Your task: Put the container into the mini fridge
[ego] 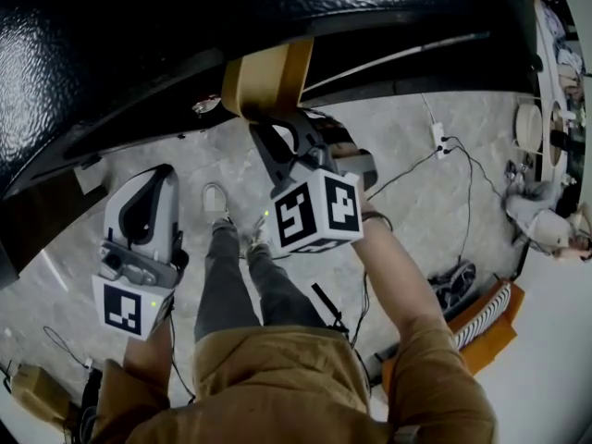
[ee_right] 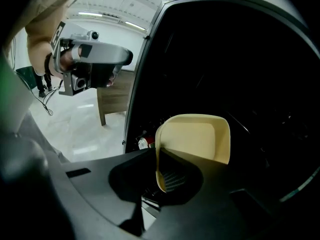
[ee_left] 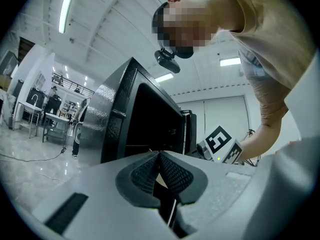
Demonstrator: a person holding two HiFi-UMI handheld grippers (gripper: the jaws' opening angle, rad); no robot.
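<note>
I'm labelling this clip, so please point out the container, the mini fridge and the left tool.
container (ee_right: pixel 197 139), right gripper view, on its broad beige face.
mini fridge (ee_left: pixel 107 114), left gripper view, on its textured black side wall.
left tool (ee_left: pixel 159 156), left gripper view, where its two pads meet.

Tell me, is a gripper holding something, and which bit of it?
Yes. The right gripper pinches the yellow container by its side wall, at the rim. The left gripper is shut and holds nothing.
</note>
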